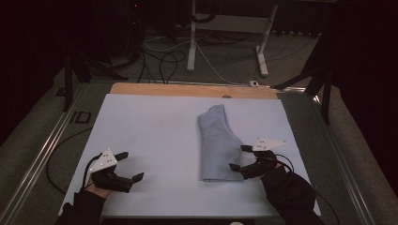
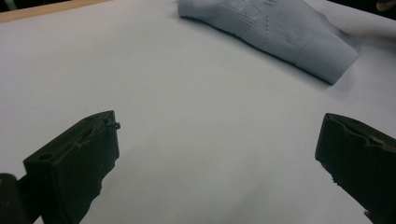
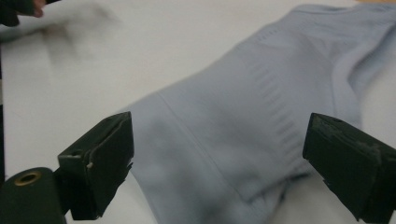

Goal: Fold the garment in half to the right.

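A pale counter point(image 1: 155, 140) carries a folded light-blue knit garment point(image 1: 217, 143), lying right of centre with its ribbed hem toward the person. The right tongs point(image 1: 238, 158) sit just beside the garment's near right edge, jaws wide apart, holding nothing. The left tongs point(image 1: 132, 165) rest well apart from it over bare counter, jaws also spread and empty.

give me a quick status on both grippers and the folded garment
Left gripper open, over bare mat. Right gripper open at folded blue garment, nothing gripped. Nothing in the way.
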Demonstrator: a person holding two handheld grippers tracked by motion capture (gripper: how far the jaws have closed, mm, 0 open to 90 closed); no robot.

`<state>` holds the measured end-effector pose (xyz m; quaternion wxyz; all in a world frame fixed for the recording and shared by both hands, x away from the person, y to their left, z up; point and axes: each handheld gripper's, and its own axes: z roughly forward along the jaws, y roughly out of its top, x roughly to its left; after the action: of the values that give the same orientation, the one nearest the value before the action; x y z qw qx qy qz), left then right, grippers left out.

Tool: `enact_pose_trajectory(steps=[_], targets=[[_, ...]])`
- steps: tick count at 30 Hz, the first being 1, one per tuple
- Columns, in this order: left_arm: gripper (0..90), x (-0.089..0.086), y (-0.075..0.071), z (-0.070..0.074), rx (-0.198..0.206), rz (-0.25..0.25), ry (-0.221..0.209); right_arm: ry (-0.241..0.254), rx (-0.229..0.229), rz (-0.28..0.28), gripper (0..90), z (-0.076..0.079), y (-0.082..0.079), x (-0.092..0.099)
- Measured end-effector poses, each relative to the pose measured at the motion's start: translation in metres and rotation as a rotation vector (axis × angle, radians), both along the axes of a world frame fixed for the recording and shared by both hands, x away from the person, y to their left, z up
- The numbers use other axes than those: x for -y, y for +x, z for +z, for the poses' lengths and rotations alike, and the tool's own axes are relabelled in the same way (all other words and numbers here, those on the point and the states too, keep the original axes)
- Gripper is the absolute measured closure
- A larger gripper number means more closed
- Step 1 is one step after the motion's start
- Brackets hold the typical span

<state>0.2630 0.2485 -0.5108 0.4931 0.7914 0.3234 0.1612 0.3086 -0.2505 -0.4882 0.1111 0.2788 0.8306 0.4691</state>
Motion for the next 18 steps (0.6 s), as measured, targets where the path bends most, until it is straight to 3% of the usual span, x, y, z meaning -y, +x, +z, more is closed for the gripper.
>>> enact_pose_trajectory(steps=[9,18], targets=[[0.6,-0.008,-0.002,-0.001,-0.004,0.012,0.003,-0.016,0.002,-0.061,9.1,-0.016,-0.007,0.023],[0.6,-0.012,-0.006,-0.005,-0.008,0.016,0.023,-0.029,-0.006,-0.105,9.1,-0.032,-0.018,0.032]])
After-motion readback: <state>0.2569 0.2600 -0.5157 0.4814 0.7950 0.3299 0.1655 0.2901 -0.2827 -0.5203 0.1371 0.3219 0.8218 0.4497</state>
